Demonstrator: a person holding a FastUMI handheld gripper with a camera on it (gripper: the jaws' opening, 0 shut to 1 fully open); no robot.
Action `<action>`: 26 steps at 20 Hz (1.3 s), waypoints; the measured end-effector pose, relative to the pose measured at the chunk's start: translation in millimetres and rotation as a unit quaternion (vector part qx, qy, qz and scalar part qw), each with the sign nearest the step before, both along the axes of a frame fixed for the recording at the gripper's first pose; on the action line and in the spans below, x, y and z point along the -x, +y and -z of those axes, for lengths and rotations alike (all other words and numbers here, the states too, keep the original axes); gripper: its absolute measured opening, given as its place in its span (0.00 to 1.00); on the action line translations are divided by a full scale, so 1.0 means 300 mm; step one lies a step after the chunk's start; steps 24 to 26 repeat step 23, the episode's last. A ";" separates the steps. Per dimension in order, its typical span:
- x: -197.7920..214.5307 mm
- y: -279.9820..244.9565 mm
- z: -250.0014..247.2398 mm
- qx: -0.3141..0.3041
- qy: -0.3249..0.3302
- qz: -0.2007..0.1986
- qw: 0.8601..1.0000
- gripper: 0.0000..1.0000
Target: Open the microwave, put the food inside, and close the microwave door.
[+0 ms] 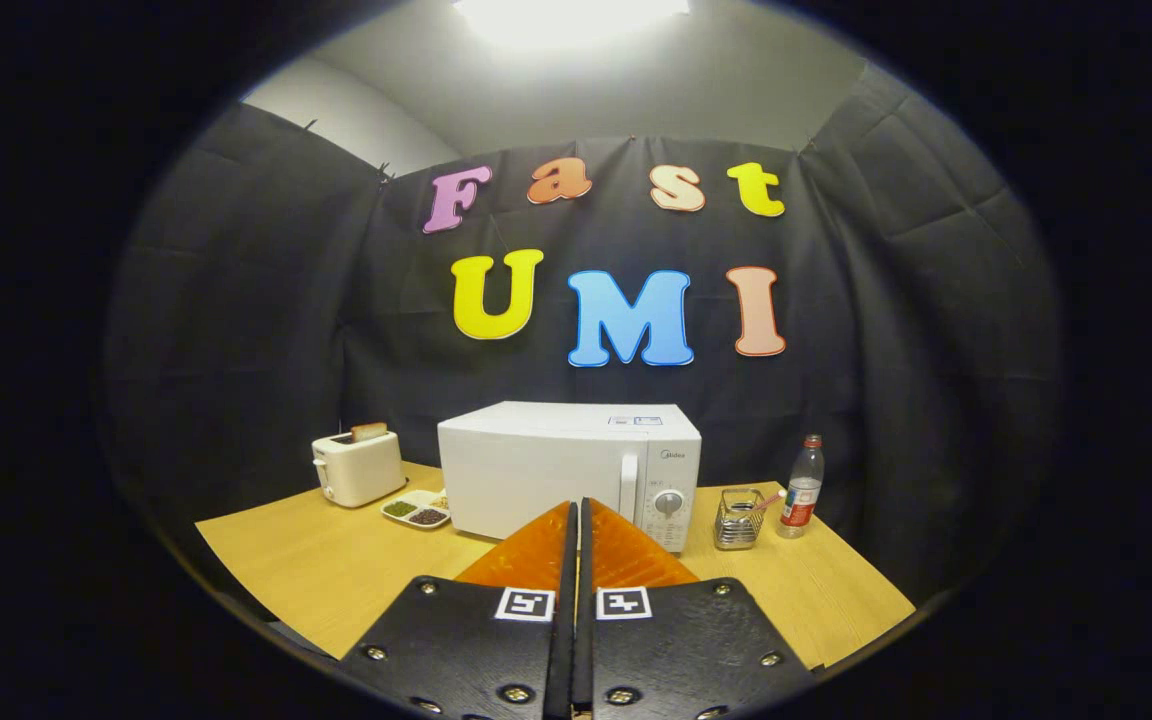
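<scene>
— Where's the gripper (pixel 577 510) at?

— Held up over the near edge of the table (pixel 316 570), pointing at the microwave (pixel 536 465). Its fingers are pressed together, only a thin slit between them, and nothing is caught there.

— And the microwave?

— Mid-table, just beyond the fingertips, door closed. The handle (pixel 628 487) runs upright beside the panel, and the dial (pixel 669 503) sits to the right of that.

— The food?

— There's a tray (pixel 416 510) with small compartments, something green and something dark in them, lying against the microwave's left bottom corner. Past it, further left, a toaster (pixel 357 466) with a slice sticking out of the top.

— Anything on the other side?

— A wire holder (pixel 739 518) with a few sticks in it, near the microwave's right side, and a bottle (pixel 802 487) upright just beside that. All well clear of the fingers.
</scene>
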State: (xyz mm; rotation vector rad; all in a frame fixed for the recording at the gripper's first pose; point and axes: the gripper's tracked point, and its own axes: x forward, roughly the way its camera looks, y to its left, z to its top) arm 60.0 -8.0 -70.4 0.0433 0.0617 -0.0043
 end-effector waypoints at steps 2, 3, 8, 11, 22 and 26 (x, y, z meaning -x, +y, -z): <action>0.052 -0.019 -0.041 -0.003 -0.014 0.002 1.000 0.01; 0.081 -0.022 -0.051 0.007 -0.017 -0.001 1.000 0.03; 0.200 -0.038 -0.139 0.018 -0.048 -0.001 0.999 0.05; 0.229 -0.030 -0.155 0.016 -0.059 0.003 0.998 0.53; 0.260 0.013 -0.161 0.042 -0.051 -0.001 0.998 0.98; 0.259 0.007 -0.162 0.041 -0.050 0.001 0.998 0.98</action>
